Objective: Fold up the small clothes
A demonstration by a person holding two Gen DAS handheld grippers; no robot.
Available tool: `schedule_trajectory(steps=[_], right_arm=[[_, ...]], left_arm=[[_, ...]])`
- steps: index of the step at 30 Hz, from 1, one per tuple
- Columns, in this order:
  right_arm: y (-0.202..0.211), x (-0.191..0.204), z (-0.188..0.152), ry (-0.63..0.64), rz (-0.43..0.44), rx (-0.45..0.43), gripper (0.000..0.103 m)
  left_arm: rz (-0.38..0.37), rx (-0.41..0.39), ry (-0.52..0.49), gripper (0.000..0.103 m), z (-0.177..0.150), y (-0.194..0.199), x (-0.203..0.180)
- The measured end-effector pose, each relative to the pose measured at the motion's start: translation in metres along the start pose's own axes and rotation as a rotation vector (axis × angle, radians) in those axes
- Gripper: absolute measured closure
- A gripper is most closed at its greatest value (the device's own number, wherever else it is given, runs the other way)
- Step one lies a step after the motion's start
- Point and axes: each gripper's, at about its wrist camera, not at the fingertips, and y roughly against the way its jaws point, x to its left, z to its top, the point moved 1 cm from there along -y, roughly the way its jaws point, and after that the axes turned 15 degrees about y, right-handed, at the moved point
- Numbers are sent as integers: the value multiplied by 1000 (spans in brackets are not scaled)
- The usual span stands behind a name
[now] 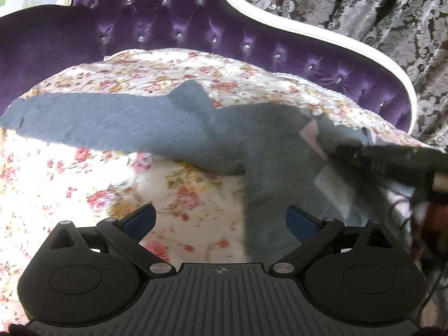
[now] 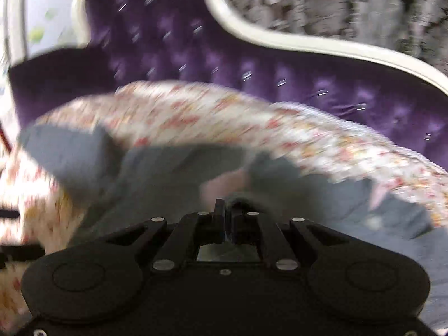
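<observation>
Item 1, my left gripper (image 1: 219,221): fingers spread wide, nothing between them, poised above the floral bedspread (image 1: 84,184) just beside the garment's lower edge.

Item 2, grey garment (image 1: 156,128): a small long-sleeved top, lying on the bedspread. One sleeve stretches out flat to the left; the body rises toward the right, where it is lifted. A pale pink lining or label shows near the raised part.

Item 3, my right gripper (image 2: 227,215): fingers closed tight on a pinch of the grey cloth near its neck, carried in blur.

Item 4, background: purple tufted headboard (image 1: 196,22), patterned curtain (image 1: 364,14).

Step in hand, by my reckoning: spreading or first fold, early yet.

Next move calls for my free fingers to take the sleeve or hem, then lay it flat.
</observation>
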Motion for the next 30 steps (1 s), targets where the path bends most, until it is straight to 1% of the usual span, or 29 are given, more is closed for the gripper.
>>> schedule_trajectory(steps=[2,3,4,6,9,12,14,19,22,23,24,25,26,28,30], right_arm=[[-1,18,-9,41,14,-9,84],[1,23,-12,57,26,-23,70],[7,29,-16,63,36,-48,53],[19,31,-25,54,44,-95,37],[36,29,-36,22,42,-117,36],[54,20,-46,-38,29,-141,36],[61,12,-53,-88,15,-136,36],[69,-11,-74,-244,-71,-94,36],[74,-20,-88,-318,-101,-79,36],[75,-23,-92,-341,-101,-81,36],[76,-26,-94,-362,-100,-84,36],[77,-28,-97,-378,-99,-85,36],[78,-29,-99,-389,-99,-85,36],[78,-31,-102,-404,-98,-90,36],[77,-32,-104,-410,-95,-92,36]], left_arm=[[-6,-1,-4,3,1,1,2],[-11,-4,-9,3,2,1,2],[-15,-11,-18,3,2,2,1],[-26,-21,-36,3,3,1,-3],[-51,-16,-64,3,6,-4,-18],[-76,-19,-109,3,8,-11,-41],[-93,-32,-169,3,7,-17,-62],[-122,-89,-338,3,-5,-33,-115],[-98,-117,-431,4,-16,-48,-139],[-93,-122,-451,7,-18,-52,-143],[-82,-128,-479,15,-22,-59,-150],[-69,-124,-501,16,-25,-65,-154],[-56,-121,-516,17,-26,-70,-156],[-28,-117,-537,23,-28,-80,-160],[-8,-122,-539,24,-25,-86,-163]])
